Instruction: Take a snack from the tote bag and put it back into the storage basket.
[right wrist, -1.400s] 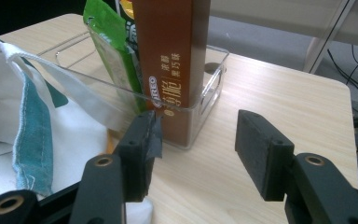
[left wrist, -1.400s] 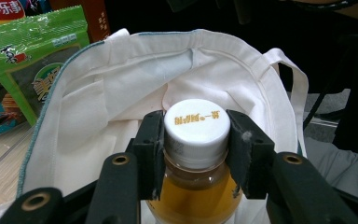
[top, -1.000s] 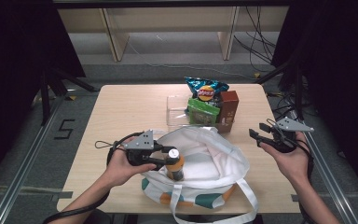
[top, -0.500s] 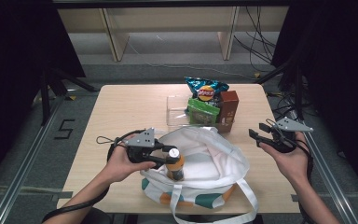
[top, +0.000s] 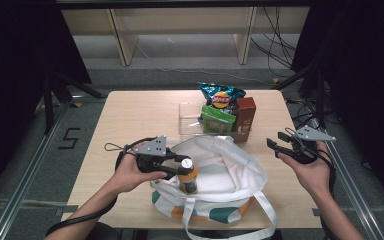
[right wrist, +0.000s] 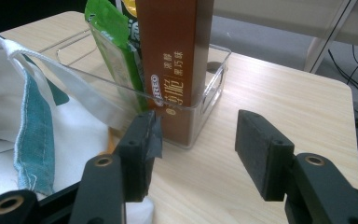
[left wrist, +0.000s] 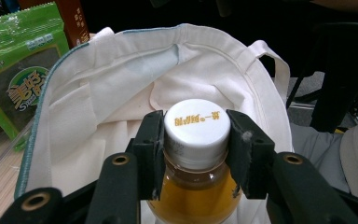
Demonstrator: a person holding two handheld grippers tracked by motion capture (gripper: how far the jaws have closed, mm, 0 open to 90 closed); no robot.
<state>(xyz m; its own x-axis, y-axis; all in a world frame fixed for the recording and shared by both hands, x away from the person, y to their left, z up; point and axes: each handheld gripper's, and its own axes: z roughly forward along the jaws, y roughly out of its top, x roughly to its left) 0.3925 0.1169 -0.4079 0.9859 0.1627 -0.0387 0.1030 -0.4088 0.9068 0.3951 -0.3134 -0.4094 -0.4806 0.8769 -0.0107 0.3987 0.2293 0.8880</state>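
Looks like packing groceries into the tote bag point(top: 230, 170), approx midway w/ the first item. The left gripper point(top: 172, 164) has its pads clamped on the neck of the bottle point(top: 187, 177), one pad each side just under the white cap point(left wrist: 196, 123), bottle upright over the bag's open mouth. Can't tell if the base rests on the fabric or hangs. Left to do, by my read: lower, release, then the rest. Green snack pack point(top: 217, 119), chip bag point(top: 221, 96) and brown box point(right wrist: 175, 60) sit in the clear bin point(right wrist: 210, 98) past the right gripper point(top: 282, 144) tips; its jaws stand wide, nothing between.

Bottle: clear plastic, amber drink, cap w/ gold print, seems unopened.
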